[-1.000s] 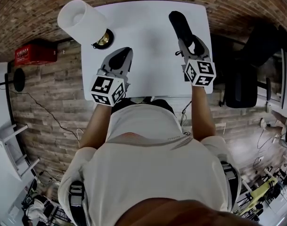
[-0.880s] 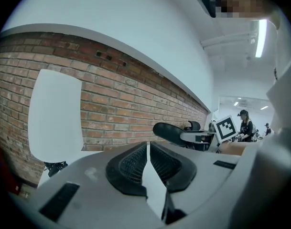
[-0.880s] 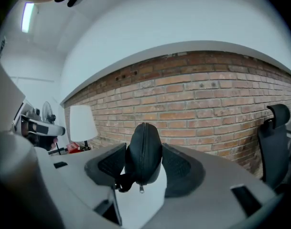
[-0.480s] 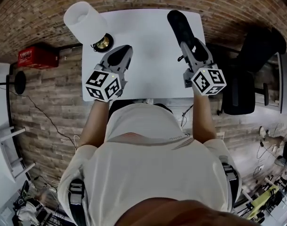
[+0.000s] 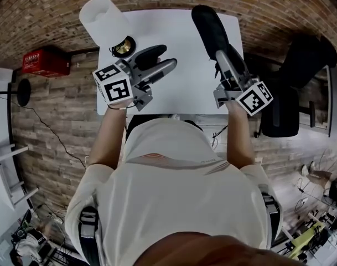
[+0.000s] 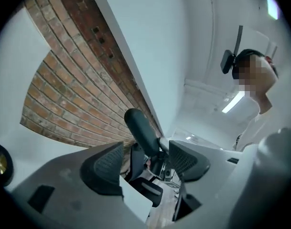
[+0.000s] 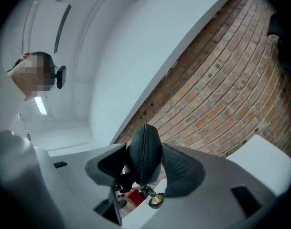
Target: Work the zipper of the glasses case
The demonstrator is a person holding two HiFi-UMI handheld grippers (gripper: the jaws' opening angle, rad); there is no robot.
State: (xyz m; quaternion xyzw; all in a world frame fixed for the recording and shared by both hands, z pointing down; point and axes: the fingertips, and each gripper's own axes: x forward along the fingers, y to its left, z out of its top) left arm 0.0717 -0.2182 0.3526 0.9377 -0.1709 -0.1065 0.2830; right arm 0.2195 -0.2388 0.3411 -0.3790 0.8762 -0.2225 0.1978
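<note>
1. Gripping the dark glasses case point(image 7: 145, 151) by one end, the right gripper point(image 5: 228, 60) has its jaws pressed on both sides of it, up above the white table point(image 5: 185, 87).
2. The zipper point(image 7: 139, 142) runs up the middle of the case's edge, between those jaws.
3. The left gripper point(image 5: 167, 59) has just been opening its jaws; they stand wide with nothing between them, apart from the case.

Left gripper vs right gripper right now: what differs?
Left gripper: jaws apart, just been opening, nothing between them; right gripper: clamped on the black glasses case. Head view: left gripper points sideways toward the case; right gripper points away from the person. Both carry marker cubes.
</note>
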